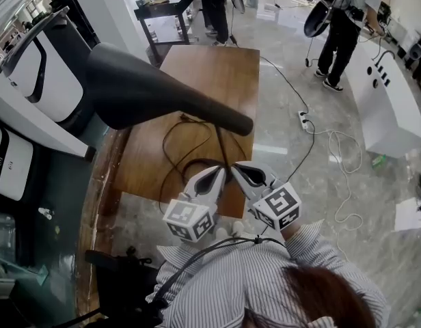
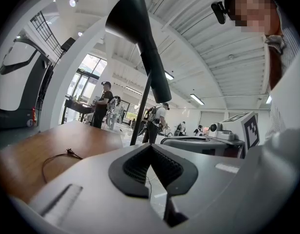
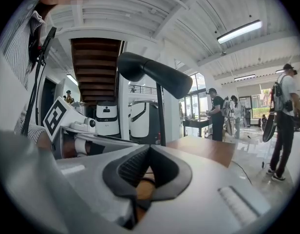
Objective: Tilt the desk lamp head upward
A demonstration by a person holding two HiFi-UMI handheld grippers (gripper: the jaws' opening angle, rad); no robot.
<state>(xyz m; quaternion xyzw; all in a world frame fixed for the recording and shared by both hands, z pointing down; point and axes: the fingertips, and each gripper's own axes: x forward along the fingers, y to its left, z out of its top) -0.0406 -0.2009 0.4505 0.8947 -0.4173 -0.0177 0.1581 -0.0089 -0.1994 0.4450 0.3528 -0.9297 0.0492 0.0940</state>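
Observation:
The black desk lamp head (image 1: 149, 91) is a long cone lying nearly level above the wooden table (image 1: 217, 67), wide end to the left, narrow end right. Its thin stem (image 1: 221, 145) drops to the table just ahead of both grippers. My left gripper (image 1: 221, 171) and right gripper (image 1: 238, 169) sit side by side near the table's front edge, both shut, nothing between the jaws. In the left gripper view the lamp head (image 2: 140, 38) rises above the shut left gripper (image 2: 151, 146). From the right gripper (image 3: 150, 148) the lamp head (image 3: 155, 74) is up ahead.
A dark cable (image 1: 171, 132) loops over the table. White machines (image 1: 46, 74) stand at the left, a white counter (image 1: 388, 108) at the right. A power strip (image 1: 304, 119) and white cords lie on the floor. People (image 1: 344, 33) stand at the back.

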